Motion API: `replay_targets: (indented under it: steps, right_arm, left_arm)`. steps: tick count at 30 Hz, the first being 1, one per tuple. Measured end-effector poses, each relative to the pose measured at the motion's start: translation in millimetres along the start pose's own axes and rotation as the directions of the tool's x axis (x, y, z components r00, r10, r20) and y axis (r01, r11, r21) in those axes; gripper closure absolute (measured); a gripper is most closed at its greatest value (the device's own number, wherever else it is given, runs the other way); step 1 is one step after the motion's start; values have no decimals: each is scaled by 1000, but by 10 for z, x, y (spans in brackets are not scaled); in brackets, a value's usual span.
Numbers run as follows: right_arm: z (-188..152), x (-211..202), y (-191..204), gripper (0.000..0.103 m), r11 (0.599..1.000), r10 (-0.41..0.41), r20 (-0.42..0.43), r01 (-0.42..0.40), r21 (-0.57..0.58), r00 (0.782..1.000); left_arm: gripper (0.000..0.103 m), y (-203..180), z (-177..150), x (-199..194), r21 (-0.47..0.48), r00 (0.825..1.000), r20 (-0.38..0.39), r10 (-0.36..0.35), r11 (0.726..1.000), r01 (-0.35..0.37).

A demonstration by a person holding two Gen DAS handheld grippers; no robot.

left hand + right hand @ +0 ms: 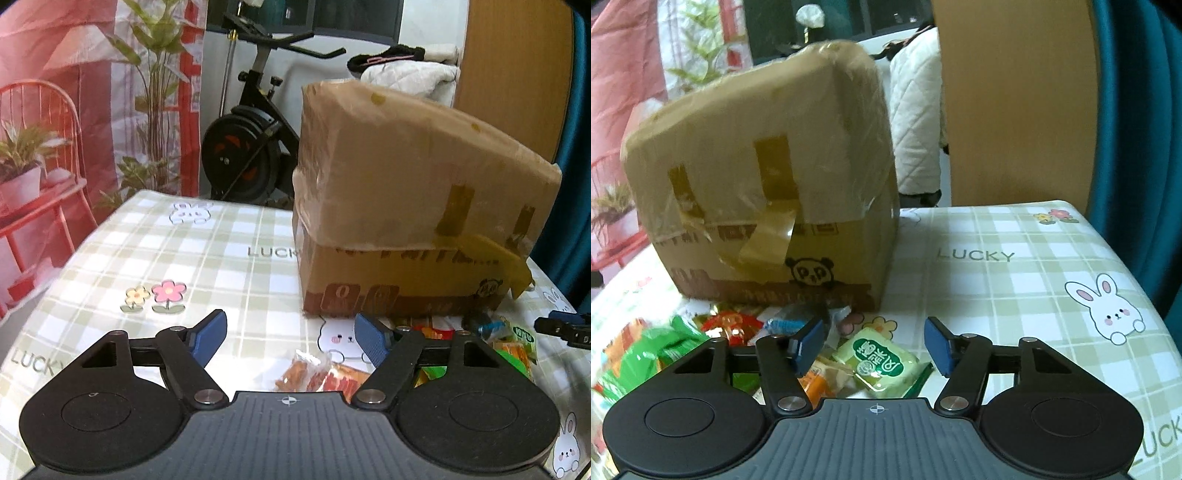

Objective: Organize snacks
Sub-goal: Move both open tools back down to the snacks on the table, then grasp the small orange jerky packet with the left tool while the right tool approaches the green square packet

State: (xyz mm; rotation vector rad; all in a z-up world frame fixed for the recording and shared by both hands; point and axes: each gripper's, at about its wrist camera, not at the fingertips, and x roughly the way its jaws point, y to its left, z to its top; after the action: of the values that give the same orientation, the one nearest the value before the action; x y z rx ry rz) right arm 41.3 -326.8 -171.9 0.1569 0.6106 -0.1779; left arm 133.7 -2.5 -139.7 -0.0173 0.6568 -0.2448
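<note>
A taped cardboard box [768, 206] stands closed on the checked surface [1015, 288], its contents hidden. Snack packets [879, 363] lie loose before it. Both the left gripper [290, 334] and the right gripper [875, 345] have jaws apart, empty.

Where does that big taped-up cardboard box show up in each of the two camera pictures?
Left wrist view: the cardboard box fills the upper right, beyond the open left claw.
Right wrist view: the cardboard box sits upper left, beyond the open right claw.
Shared landmark: the loose strip of tape hanging off the box's front, above the pile of snacks.
</note>
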Motion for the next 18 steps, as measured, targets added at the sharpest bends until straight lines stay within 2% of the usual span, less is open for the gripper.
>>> replay_targets:
  steps: [6,9,13,18]
  right_arm:
    - [-30,112,1,48,997,-17,-38,14,-72,999]
    - [-29,114,-7,50,997,-10,-36,8,-75,999]
    - [-24,136,-26,54,995,-15,-40,10,-100,999]
    - [-54,184,-53,55,990,-37,-63,28,-138,997]
  left_arm:
    - [26,-5,-85,62,-11,999,-33,-15,1000,15]
    - [35,-56,-90,114,-9,998,-46,-40,999,40]
    - [35,-107,-79,141,2,998,-38,-54,999,54]
    - [35,-143,-115,161,-6,997,-48,-57,998,56]
